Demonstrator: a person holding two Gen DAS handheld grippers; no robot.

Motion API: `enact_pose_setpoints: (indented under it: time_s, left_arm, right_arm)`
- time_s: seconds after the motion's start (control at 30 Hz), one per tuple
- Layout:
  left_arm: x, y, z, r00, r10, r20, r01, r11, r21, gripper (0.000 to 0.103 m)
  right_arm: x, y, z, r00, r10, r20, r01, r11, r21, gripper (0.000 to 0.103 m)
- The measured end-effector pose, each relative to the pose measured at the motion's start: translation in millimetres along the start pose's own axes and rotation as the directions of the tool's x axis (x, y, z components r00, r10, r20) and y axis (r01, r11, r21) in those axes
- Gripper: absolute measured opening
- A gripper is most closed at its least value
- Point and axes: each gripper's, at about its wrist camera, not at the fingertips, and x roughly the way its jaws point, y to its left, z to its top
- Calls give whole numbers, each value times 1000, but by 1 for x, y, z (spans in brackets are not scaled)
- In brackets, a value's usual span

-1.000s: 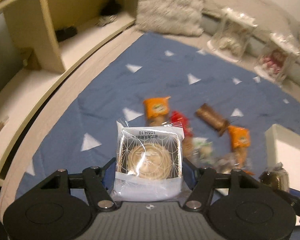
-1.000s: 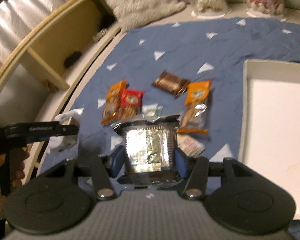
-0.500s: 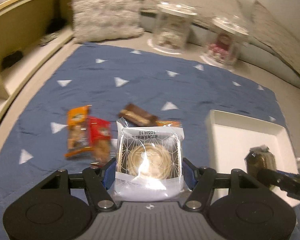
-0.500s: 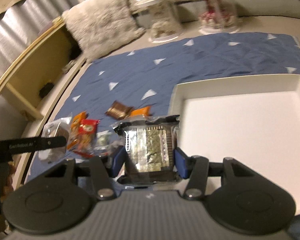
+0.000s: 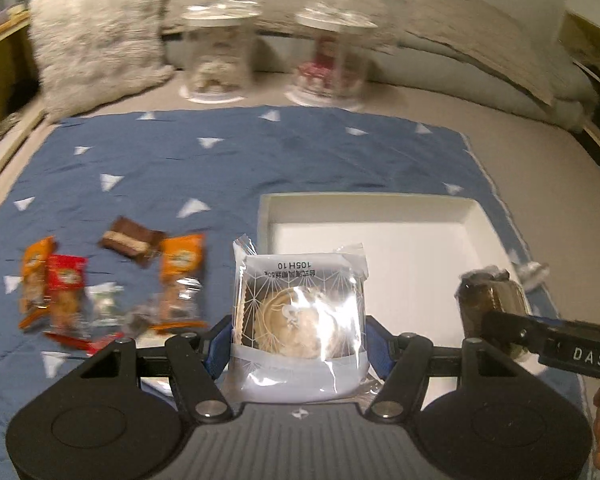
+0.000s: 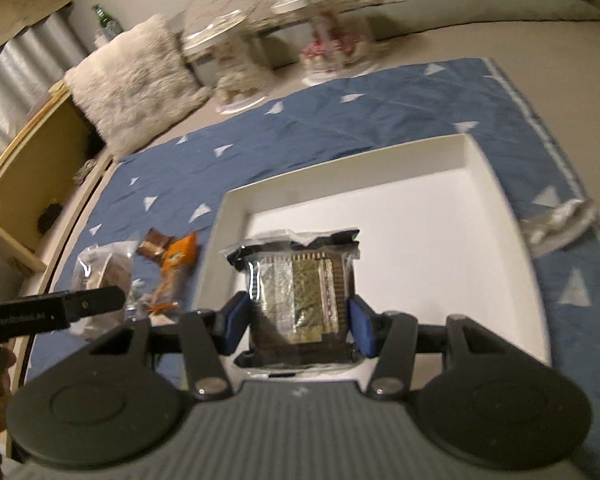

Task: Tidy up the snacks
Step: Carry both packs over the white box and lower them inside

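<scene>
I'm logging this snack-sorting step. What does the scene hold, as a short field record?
left gripper: shut on clear-wrapped round pastry packet
right gripper: shut on dark foil-patterned snack packet
white rectangular tray: no snacks visible inside, on blue triangle-print cloth
loose snacks: orange wrapped bar, red packet, brown chocolate bar, left of tray

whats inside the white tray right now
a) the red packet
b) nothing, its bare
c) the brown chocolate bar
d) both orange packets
b: the white tray shows only its bare white floor in both wrist views, while the brown bar, the orange packets and the red packet all lie on the blue cloth to its left.
</scene>
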Motion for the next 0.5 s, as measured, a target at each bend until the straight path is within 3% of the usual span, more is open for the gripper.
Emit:
enact_pose_setpoints:
  time_s: [0.23, 0.5]
  left_arm:
    - [15, -50, -9, 999, -34, -13, 34, 999, 37, 67]
    - [40, -74, -12, 998, -48, -35, 49, 999, 15, 67]
  right_arm:
    - [-20, -33, -7, 999, -44, 11, 44, 999, 16, 59]
    - [-25, -42, 6, 994, -106, 0, 106, 994, -22, 59]
